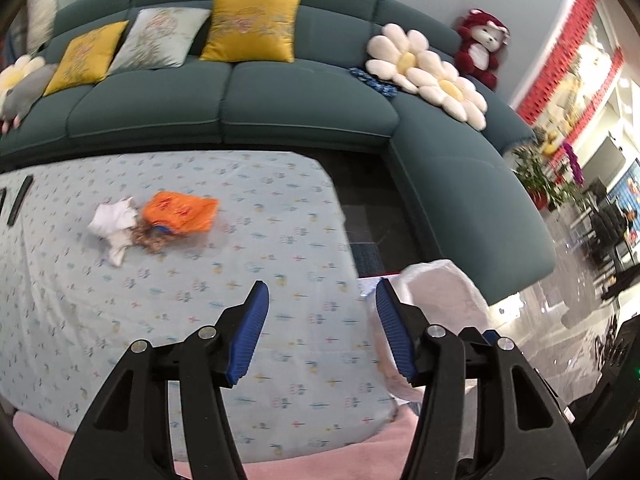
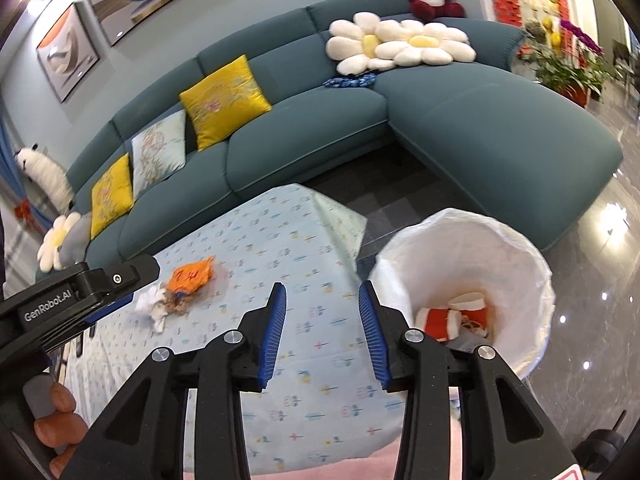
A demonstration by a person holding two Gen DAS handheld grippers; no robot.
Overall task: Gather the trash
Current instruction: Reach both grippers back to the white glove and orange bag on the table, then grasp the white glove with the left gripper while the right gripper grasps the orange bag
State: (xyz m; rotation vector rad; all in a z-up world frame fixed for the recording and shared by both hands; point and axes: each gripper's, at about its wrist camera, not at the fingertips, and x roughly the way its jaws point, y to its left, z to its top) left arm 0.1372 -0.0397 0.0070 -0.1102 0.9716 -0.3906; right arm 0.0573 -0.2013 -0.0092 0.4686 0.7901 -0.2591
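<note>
Both pairs of tongs hang empty over the counter. From the left wrist view the left tongs (image 1: 322,300) stand about half open, blue pads apart with nothing between them. From the right wrist view the right tongs (image 2: 322,300) are parted a little less and hold nothing either.

Under them lies the counter (image 1: 120,320), covered in a pale blue patterned cloth. At about ten o'clock from the left tongs, well apart from them, sits what is left to collect: an orange wrapper (image 1: 180,213) touching a crumpled white tissue (image 1: 114,226), with a brownish clump (image 1: 154,240) between them that may be crumbs or shredded scrap; the blur hides which.

At about three o'clock from the right tongs stands the white-lined trash bin (image 2: 532,264), just beside the counter's edge, already holding red-and-white packaging (image 2: 452,316).

By my judgement this is the gap between a drop and the next pickup. That pickup calls for a reach toward ten o'clock, with the pads set either side of the wrapper or tissue and closed before the carry to the bin.
</note>
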